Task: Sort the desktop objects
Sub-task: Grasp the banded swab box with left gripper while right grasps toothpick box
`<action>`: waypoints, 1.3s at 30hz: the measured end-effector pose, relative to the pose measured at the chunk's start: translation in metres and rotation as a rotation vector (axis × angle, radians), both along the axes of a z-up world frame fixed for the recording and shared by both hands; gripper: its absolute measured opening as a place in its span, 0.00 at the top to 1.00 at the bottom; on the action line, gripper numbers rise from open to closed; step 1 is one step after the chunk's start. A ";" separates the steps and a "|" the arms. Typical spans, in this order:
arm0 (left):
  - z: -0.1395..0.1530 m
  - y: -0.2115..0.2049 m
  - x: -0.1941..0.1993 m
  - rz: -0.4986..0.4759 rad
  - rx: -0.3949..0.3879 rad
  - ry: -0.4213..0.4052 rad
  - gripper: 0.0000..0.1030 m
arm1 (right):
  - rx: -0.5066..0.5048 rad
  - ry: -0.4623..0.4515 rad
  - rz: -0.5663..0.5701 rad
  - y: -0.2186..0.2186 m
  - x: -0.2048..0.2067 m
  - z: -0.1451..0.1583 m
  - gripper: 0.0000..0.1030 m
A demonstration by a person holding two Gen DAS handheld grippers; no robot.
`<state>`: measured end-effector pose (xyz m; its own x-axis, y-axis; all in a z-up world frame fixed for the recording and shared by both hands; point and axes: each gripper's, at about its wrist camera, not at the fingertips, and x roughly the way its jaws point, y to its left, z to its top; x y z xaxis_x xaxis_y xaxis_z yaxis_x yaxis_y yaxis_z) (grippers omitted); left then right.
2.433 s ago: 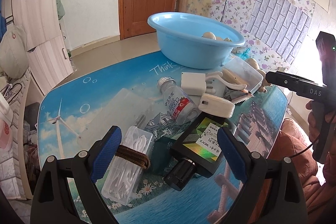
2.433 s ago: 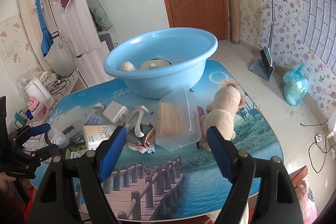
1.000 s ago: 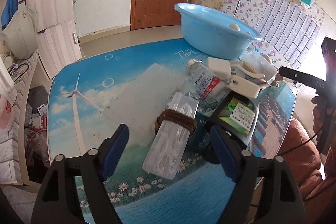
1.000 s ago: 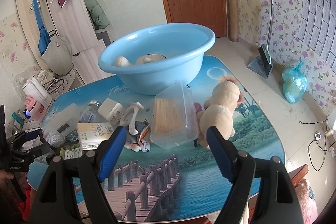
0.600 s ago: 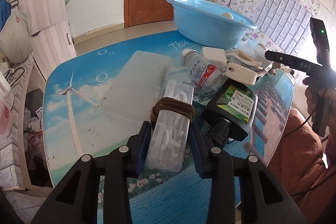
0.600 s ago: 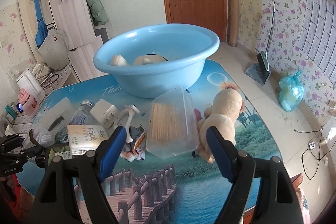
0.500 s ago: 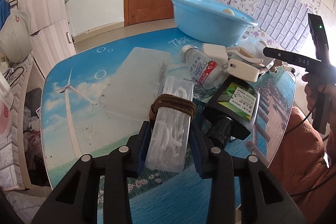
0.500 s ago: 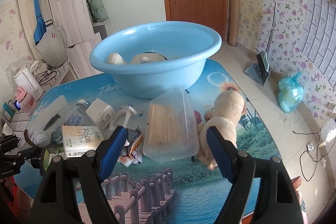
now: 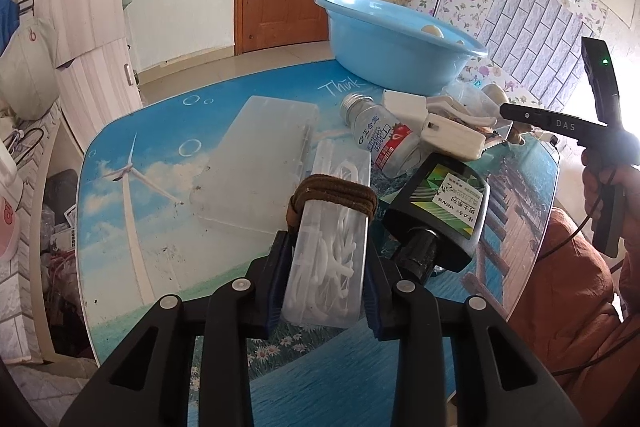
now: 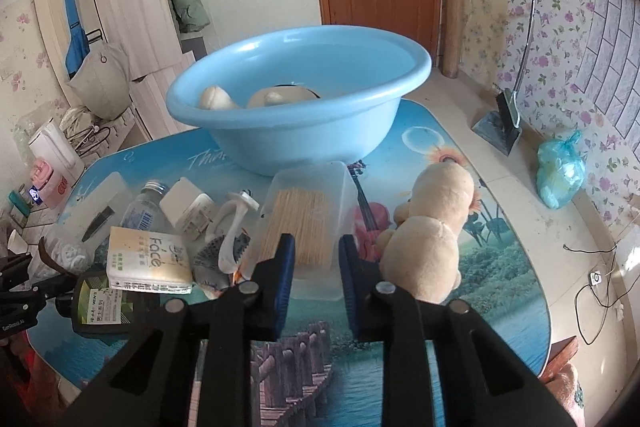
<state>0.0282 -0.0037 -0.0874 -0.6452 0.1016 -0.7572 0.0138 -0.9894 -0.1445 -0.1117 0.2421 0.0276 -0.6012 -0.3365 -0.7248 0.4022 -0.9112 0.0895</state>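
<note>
Printed table, bearing the word "Think" near a blue basin, fills both views. At lower centre of the left view, the left gripper pinches a clear cotton swab box bound by a brown hair tie; right of it lies a black bottle labelled "MEN'S". Right gripper, jaws narrowed at lower centre, straddles a clear toothpick box, contact uncertain; a "Face" packet lies left.
</note>
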 end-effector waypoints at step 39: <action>-0.006 -0.001 0.001 0.006 0.011 -0.002 0.69 | 0.051 0.007 0.021 -0.012 0.004 -0.014 0.46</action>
<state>0.0296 -0.0047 -0.0934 -0.6442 0.1059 -0.7575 0.0200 -0.9877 -0.1551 -0.1077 0.2302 0.0138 -0.5993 -0.3116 -0.7374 0.4217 -0.9058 0.0400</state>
